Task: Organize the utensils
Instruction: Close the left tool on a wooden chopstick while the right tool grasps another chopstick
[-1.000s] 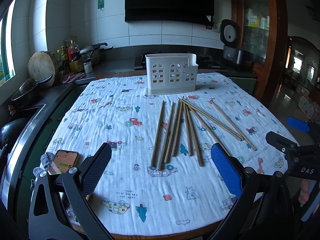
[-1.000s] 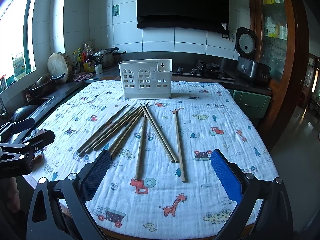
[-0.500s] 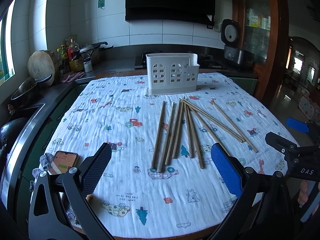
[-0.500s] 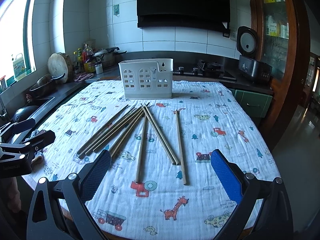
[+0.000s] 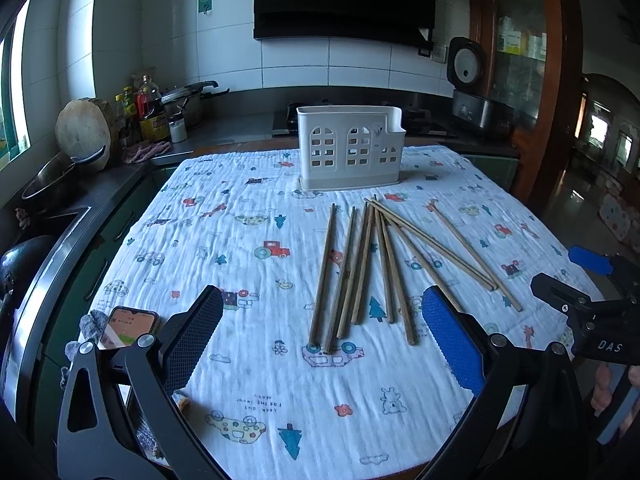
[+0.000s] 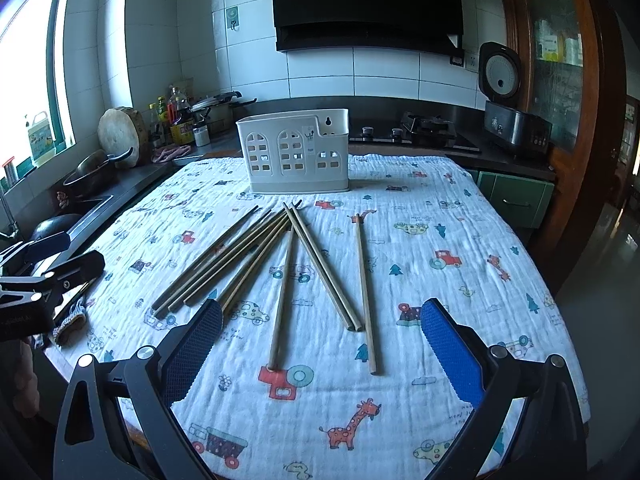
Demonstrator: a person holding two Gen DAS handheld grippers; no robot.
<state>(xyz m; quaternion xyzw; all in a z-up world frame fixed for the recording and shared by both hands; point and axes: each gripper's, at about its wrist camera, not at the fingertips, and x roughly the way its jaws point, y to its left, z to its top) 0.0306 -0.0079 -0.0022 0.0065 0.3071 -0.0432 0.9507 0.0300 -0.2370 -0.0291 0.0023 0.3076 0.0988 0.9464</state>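
The left gripper (image 5: 322, 334) is a matte black frame with triangular cut-outs in its arms and round silver screw heads at the joints; one of its fingers (image 5: 192, 338) carries a dark, finely cross-hatched pad, the other a bright blue pad with a serrated edge. The right gripper (image 6: 320, 344) is built alike, black with silver pivot screws, its two pads blue and textured; seen from the left wrist camera its body bears small screws and the white letters "DAS", with a blue pad tip beyond.
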